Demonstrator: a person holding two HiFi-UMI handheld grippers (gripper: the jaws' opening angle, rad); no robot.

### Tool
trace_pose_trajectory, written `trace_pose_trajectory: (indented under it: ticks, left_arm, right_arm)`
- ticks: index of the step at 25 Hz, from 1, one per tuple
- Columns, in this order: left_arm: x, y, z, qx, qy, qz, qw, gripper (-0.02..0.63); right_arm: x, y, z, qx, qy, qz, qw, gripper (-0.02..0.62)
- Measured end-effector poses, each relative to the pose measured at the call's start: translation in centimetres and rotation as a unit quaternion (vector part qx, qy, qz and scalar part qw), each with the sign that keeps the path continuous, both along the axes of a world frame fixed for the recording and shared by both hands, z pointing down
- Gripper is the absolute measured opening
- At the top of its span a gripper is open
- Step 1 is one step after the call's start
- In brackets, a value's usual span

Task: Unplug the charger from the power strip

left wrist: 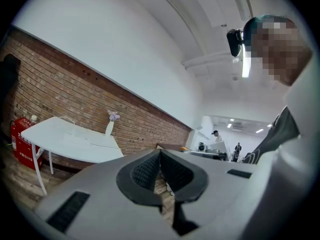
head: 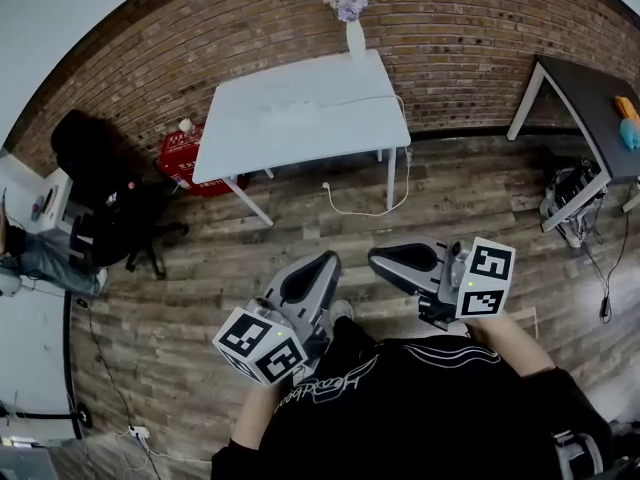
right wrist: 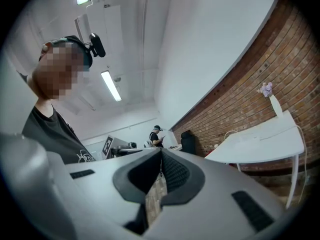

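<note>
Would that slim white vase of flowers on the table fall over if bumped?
The slim white vase looks tall and narrow with purple flowers on top, so likely tippy. It stands at the white table's far edge, so might fall off.

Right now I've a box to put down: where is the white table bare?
The white table is bare along its near edge and left end. The vase takes the far right corner; a cable hangs off the right edge.

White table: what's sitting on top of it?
A white vase of purple flowers stands at the white table's far edge. A white cable drapes off one side. Something pale lies mid-table, too washed out to name.
</note>
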State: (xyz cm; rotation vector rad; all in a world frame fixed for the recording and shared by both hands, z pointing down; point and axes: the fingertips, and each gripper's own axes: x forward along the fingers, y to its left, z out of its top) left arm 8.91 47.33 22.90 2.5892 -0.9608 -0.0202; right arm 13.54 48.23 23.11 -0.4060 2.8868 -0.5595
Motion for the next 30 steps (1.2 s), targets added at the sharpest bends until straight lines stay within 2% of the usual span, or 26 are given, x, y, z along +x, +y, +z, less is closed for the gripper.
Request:
trace_pose_trajectory:
  ticks: [8, 14, 25, 30]
  left_arm:
    - [-1.4, -5.7, 4.4, -0.042, -0.025, 0.015, 0.9987, 0.005]
    - [-4.8, -12.7, 6.1, -0.06, -0.037, 0.012, 0.9974, 0.005]
    - [-14.8, -24.4, 4.7, -0.031, -0.062, -0.022, 0.9973, 0.005]
    - [-17.2, -28.2, 5.1, -0.033, -0.066, -0.027, 0.9969, 0.005]
  right_arm:
    - [-1.7, -5.6, 4.6, -0.057, -0.011, 0.016, 0.998, -0.002]
    - [-4.7, -12.2, 6.3, -0.081, -0.014, 0.021, 0.996, -0.002]
    - [-12.1, -23.8, 4.4, -0.062, -0.002, 0.032, 0.998, -0.002]
    - [-13.3, -27.1, 4.3, -0.067, -0.007, 0.052, 0.996, -0.002]
